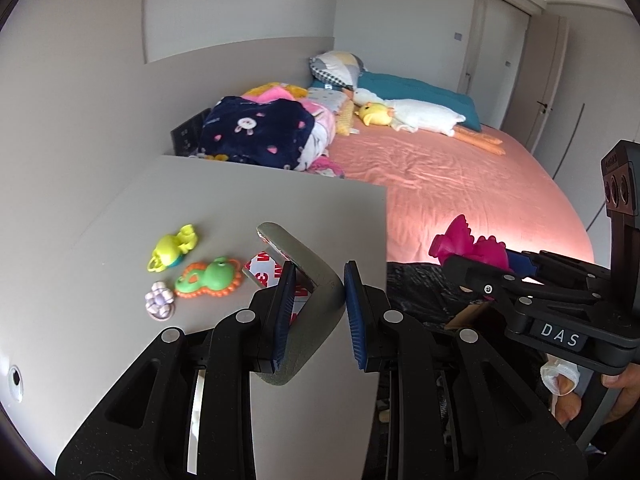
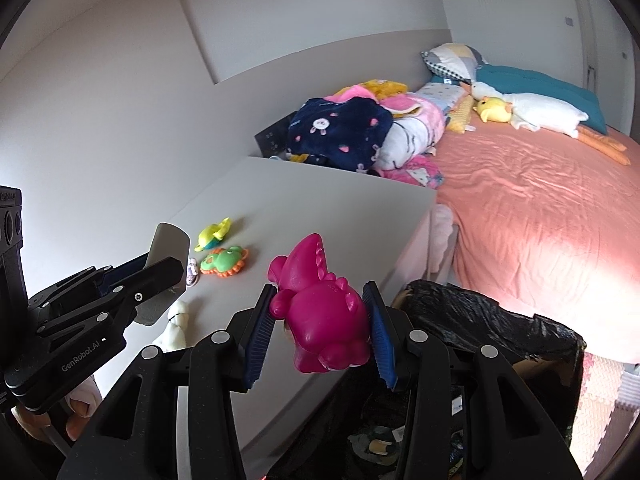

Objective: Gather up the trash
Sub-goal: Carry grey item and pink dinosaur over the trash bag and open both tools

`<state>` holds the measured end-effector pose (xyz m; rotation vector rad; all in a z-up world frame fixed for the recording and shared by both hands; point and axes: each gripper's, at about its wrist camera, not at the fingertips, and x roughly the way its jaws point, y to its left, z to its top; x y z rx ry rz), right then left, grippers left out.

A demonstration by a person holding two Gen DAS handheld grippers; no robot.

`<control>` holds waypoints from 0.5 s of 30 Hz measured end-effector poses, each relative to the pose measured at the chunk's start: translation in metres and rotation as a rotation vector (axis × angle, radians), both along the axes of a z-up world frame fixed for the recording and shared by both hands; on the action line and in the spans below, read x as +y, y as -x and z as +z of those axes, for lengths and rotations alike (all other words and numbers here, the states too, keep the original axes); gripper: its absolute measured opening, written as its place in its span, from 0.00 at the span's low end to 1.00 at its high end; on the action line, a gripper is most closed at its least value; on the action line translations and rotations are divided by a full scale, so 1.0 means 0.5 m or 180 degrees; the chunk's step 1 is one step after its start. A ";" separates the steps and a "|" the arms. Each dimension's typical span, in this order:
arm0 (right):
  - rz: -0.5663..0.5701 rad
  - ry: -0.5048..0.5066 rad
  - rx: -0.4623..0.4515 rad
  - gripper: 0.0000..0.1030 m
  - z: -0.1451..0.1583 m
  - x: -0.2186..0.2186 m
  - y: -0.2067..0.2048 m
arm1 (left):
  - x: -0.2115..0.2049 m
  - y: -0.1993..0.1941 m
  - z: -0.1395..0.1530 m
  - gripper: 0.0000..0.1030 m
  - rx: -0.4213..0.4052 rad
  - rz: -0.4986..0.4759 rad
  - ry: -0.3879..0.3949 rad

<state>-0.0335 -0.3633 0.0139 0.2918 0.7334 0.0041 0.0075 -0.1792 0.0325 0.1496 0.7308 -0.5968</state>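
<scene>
My left gripper (image 1: pixel 316 312) is shut on a bent grey foam corner guard (image 1: pixel 310 280) with a red-and-white adhesive backing, held just above the white tabletop (image 1: pixel 280 196). It also shows in the right wrist view (image 2: pixel 166 272). My right gripper (image 2: pixel 320 320) is shut on a magenta toy dinosaur (image 2: pixel 320 304), held beside the table's edge near a black-lined trash bin (image 2: pixel 480 320). The dinosaur shows in the left wrist view (image 1: pixel 468 242).
A yellow-green toy (image 1: pixel 174 246), a green-and-orange frog toy (image 1: pixel 210 278) and a small lilac flower toy (image 1: pixel 160 300) lie on the tabletop. A bed with a pink sheet (image 1: pixel 460 184), folded blankets and plush toys lies beyond. A white plush (image 2: pixel 176 326) sits by the table.
</scene>
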 end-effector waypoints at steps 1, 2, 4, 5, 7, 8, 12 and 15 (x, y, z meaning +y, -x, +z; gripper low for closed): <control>-0.0026 -0.0001 -0.0002 0.44 0.000 -0.006 0.004 | -0.008 0.002 0.001 0.24 -0.0002 -0.0031 -0.0004; -0.0060 -0.0005 -0.0004 0.44 0.000 -0.014 0.009 | -0.015 0.005 0.001 0.24 -0.0005 -0.0060 -0.0007; -0.0128 -0.0008 -0.0012 0.44 0.001 -0.029 0.019 | -0.032 0.010 0.003 0.24 -0.0011 -0.0130 -0.0015; -0.0158 -0.0011 -0.0016 0.44 0.001 -0.036 0.024 | -0.041 0.012 0.003 0.24 -0.0014 -0.0166 -0.0021; -0.0223 -0.0013 -0.0024 0.44 0.002 -0.047 0.032 | -0.053 0.015 0.003 0.24 -0.0012 -0.0222 -0.0026; -0.0255 -0.0015 -0.0029 0.44 0.003 -0.054 0.036 | -0.060 0.018 0.003 0.24 -0.0012 -0.0249 -0.0028; -0.0373 -0.0018 -0.0044 0.44 0.006 -0.079 0.055 | -0.091 0.028 0.004 0.24 -0.0013 -0.0370 -0.0040; -0.0463 -0.0023 -0.0053 0.44 0.007 -0.100 0.072 | -0.116 0.035 0.005 0.24 -0.0014 -0.0468 -0.0045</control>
